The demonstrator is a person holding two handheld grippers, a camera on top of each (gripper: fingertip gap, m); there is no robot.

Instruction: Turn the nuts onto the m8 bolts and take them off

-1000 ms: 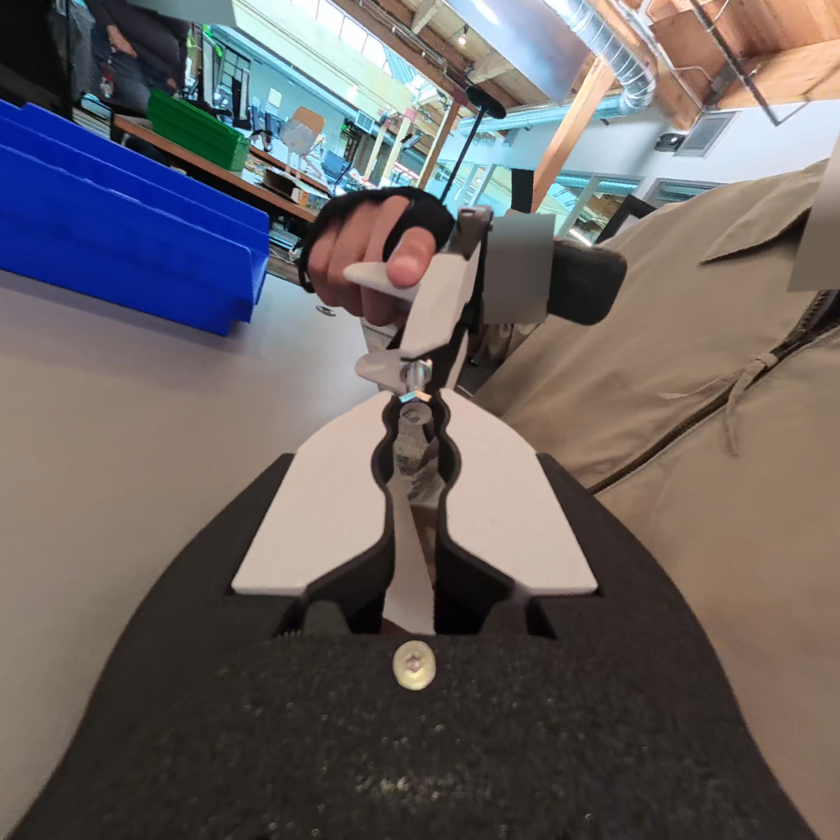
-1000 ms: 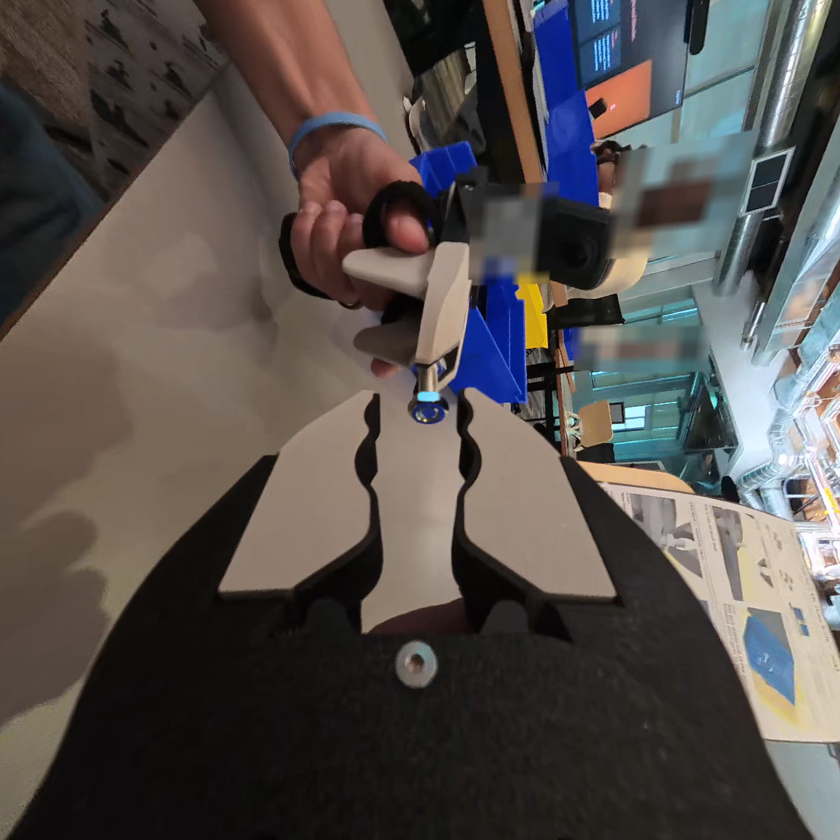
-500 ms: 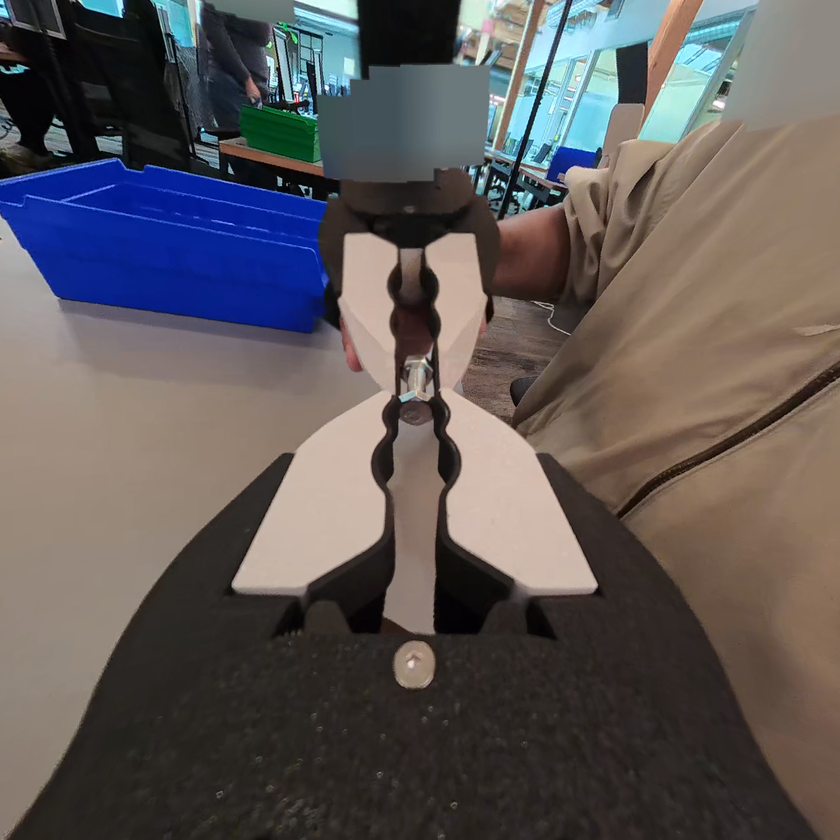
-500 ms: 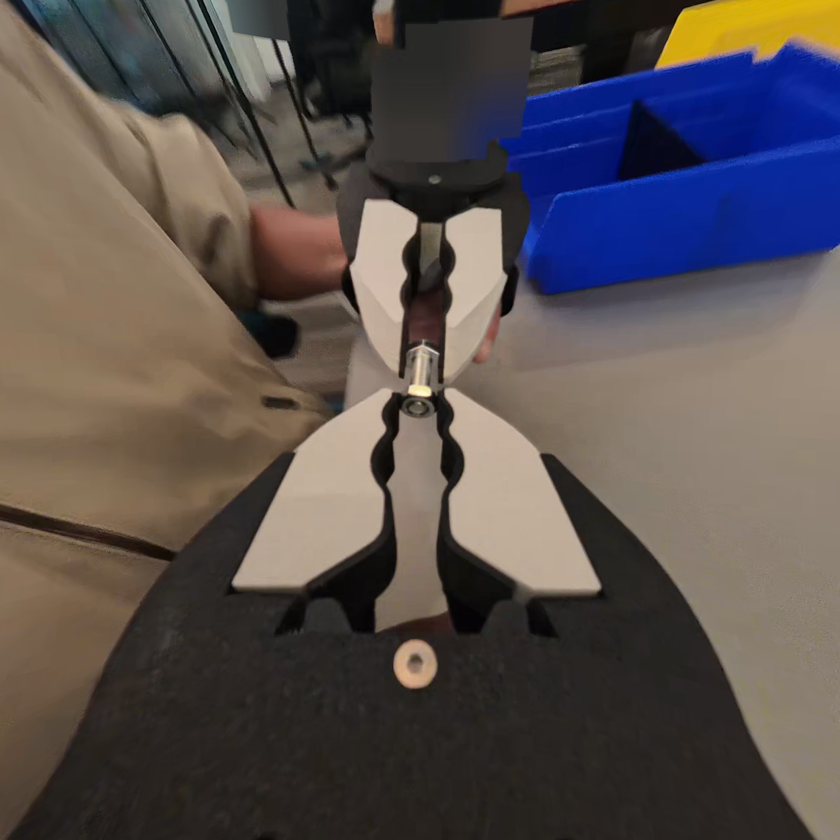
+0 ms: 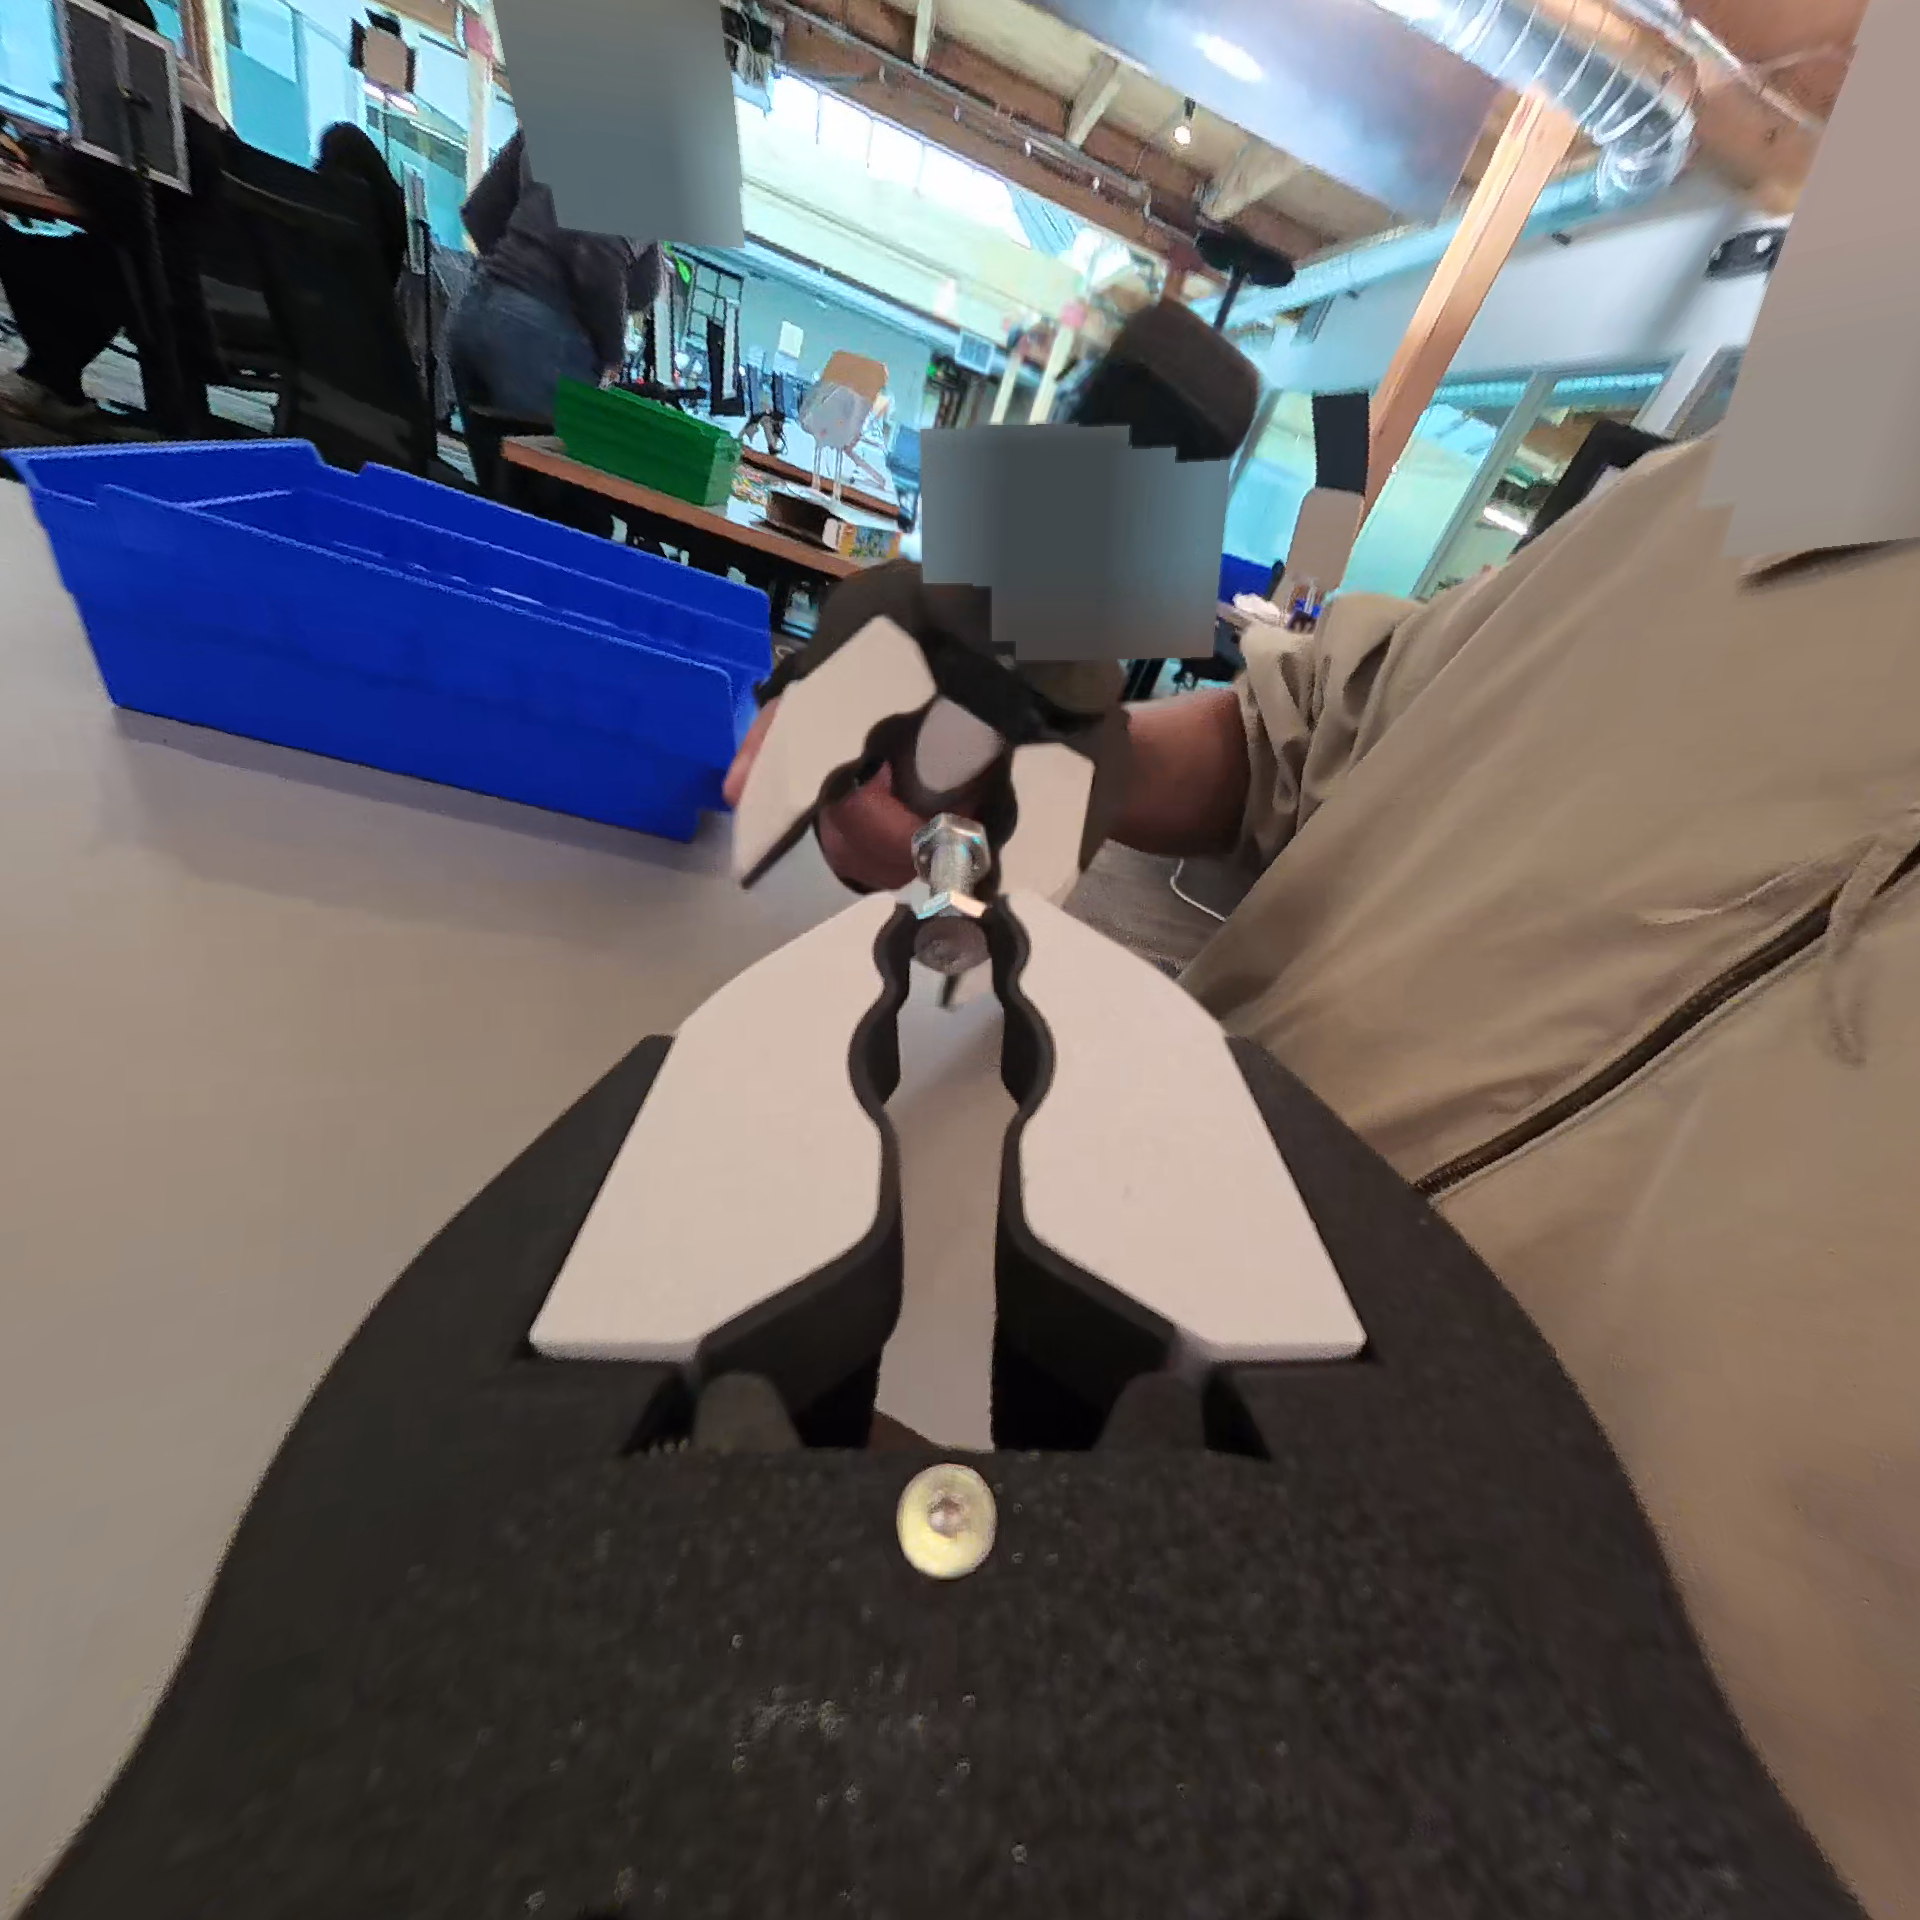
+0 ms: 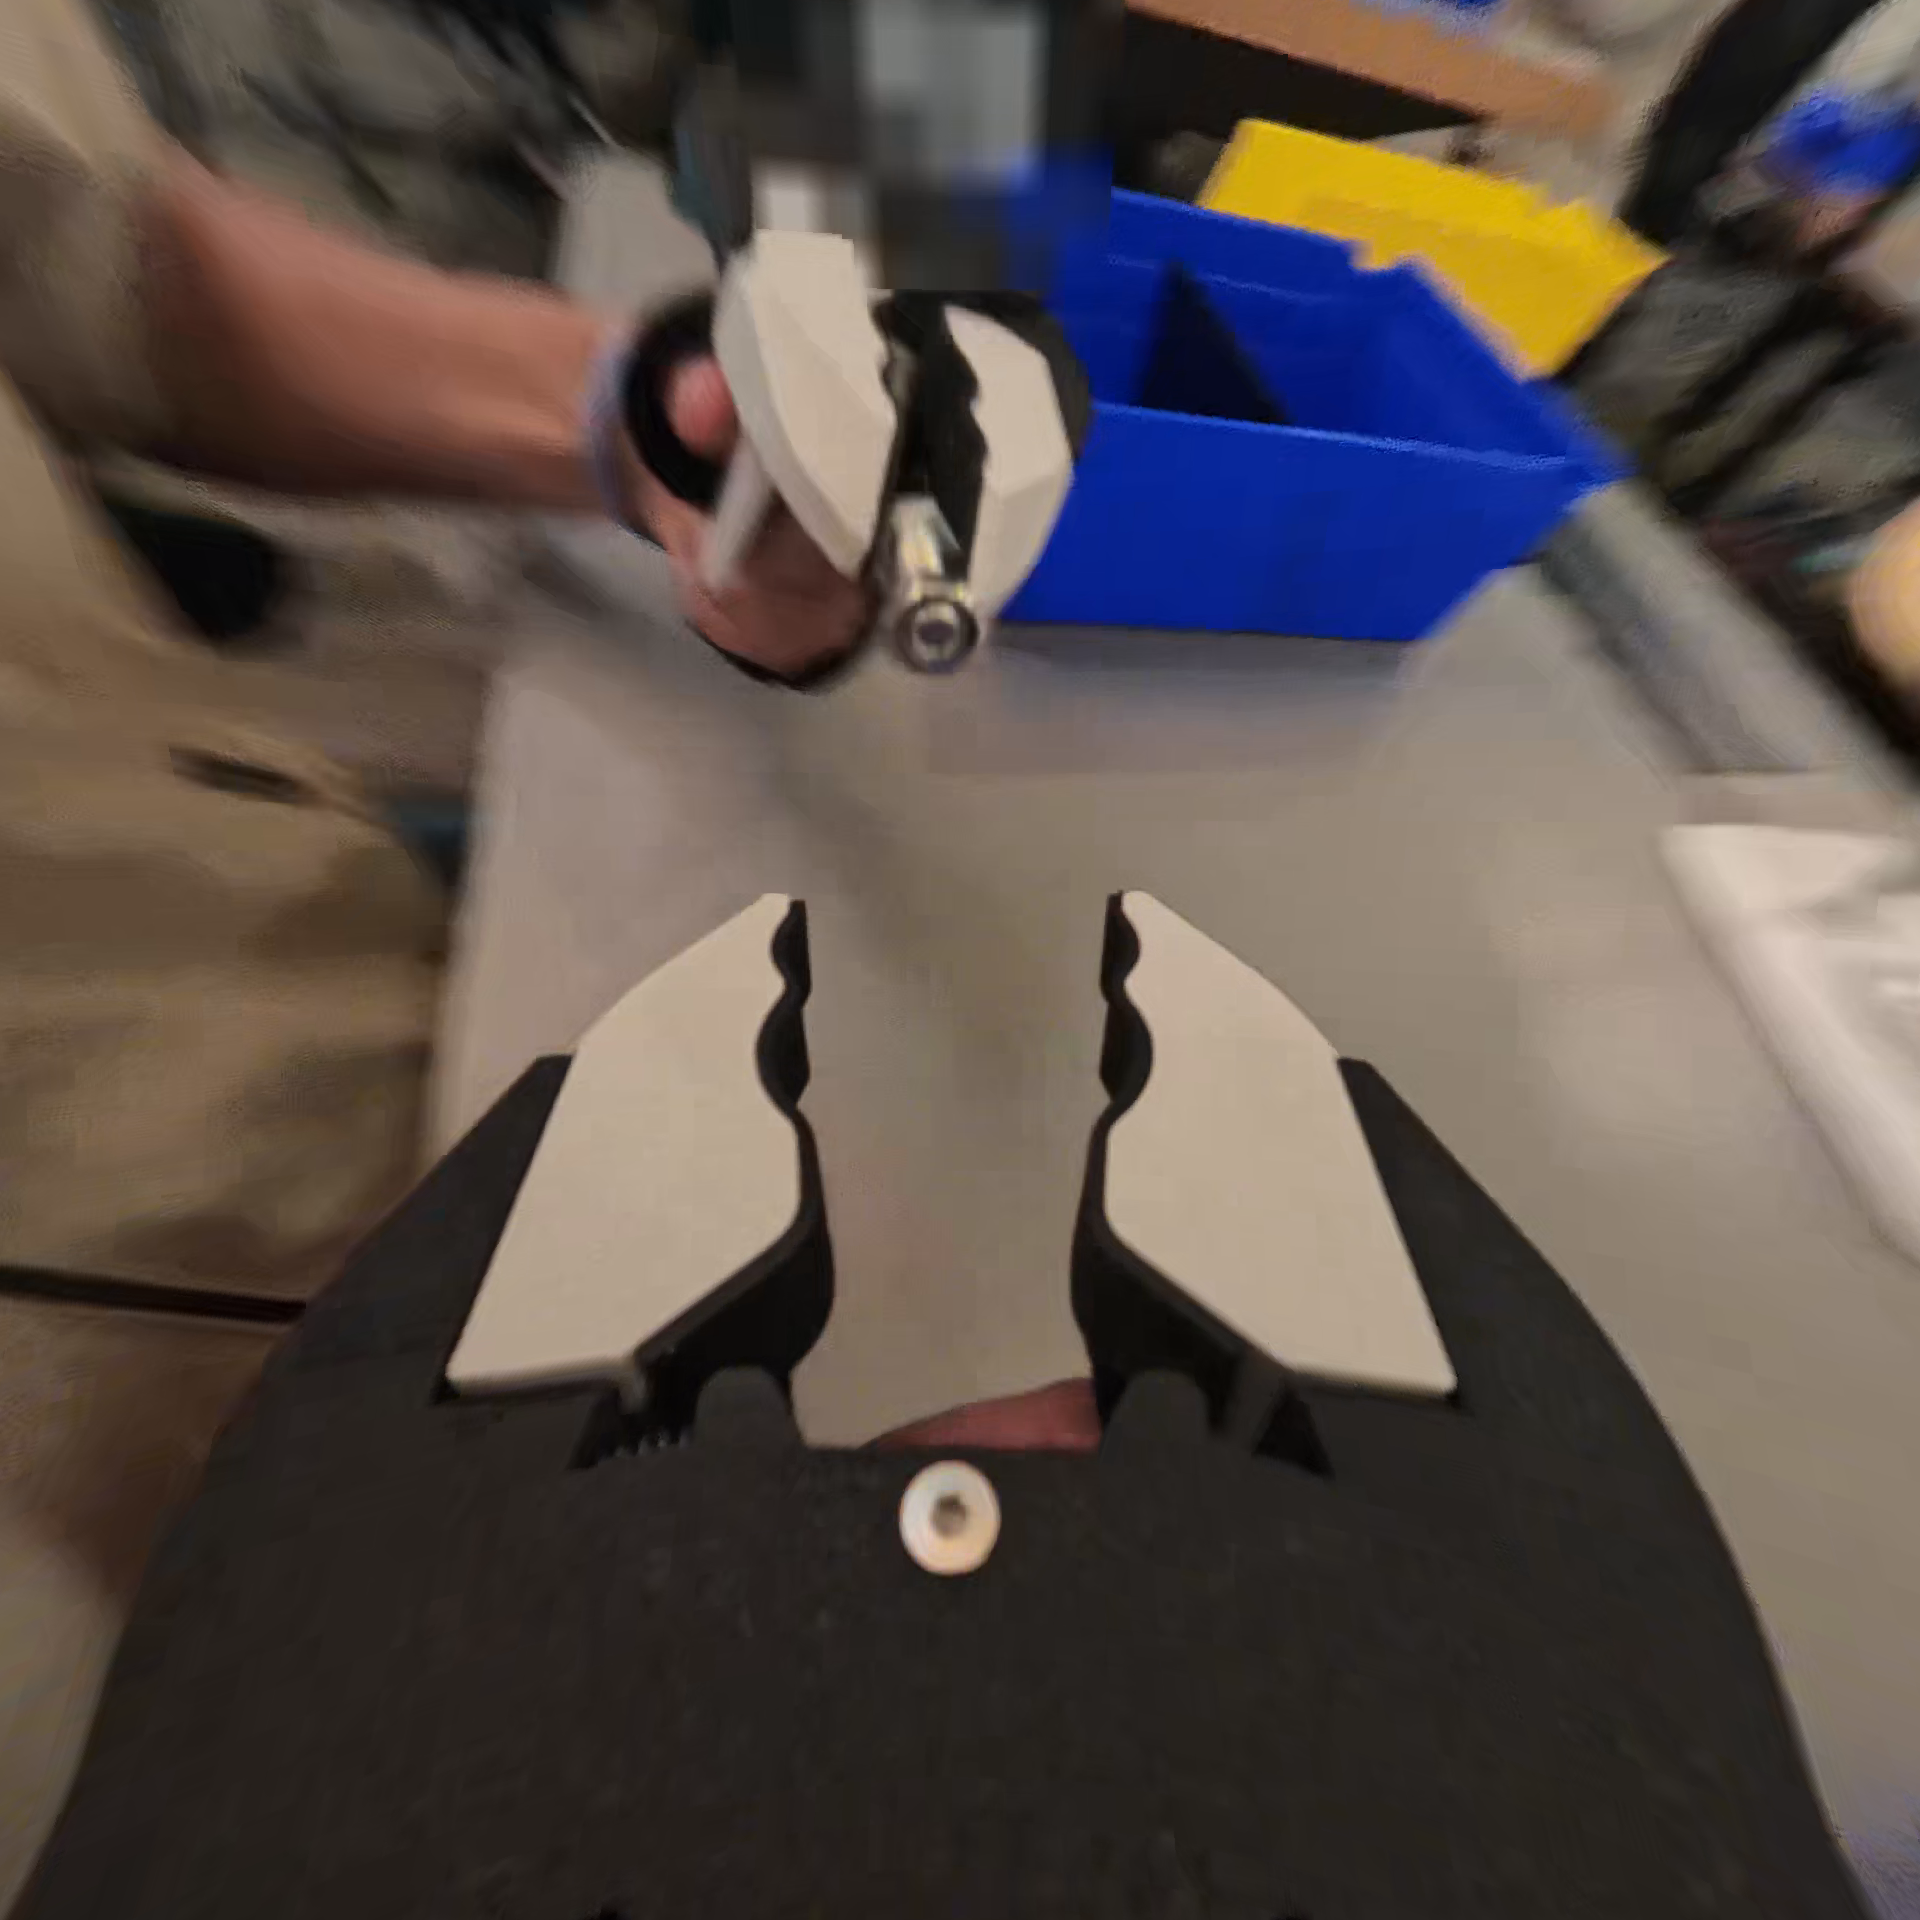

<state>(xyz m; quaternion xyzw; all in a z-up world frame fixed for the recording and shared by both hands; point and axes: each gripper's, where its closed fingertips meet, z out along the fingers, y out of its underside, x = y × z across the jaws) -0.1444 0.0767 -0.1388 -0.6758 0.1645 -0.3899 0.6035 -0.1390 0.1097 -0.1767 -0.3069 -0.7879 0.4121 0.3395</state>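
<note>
No writing can be read, the blue bin (image 5: 395, 644) at the tabletop's (image 5: 312, 1039) far edge shows nothing inside, the left gripper (image 5: 951, 925) clamps the bolt (image 5: 948, 883) carrying a nut (image 5: 948, 834), and the right gripper (image 6: 951, 914) gapes empty.

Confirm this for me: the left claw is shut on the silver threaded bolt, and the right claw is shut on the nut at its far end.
Wrong on the right claw: the right wrist view shows it open, empty and apart from the silver threaded bolt. The left claw is shut on the bolt, as stated.
</note>
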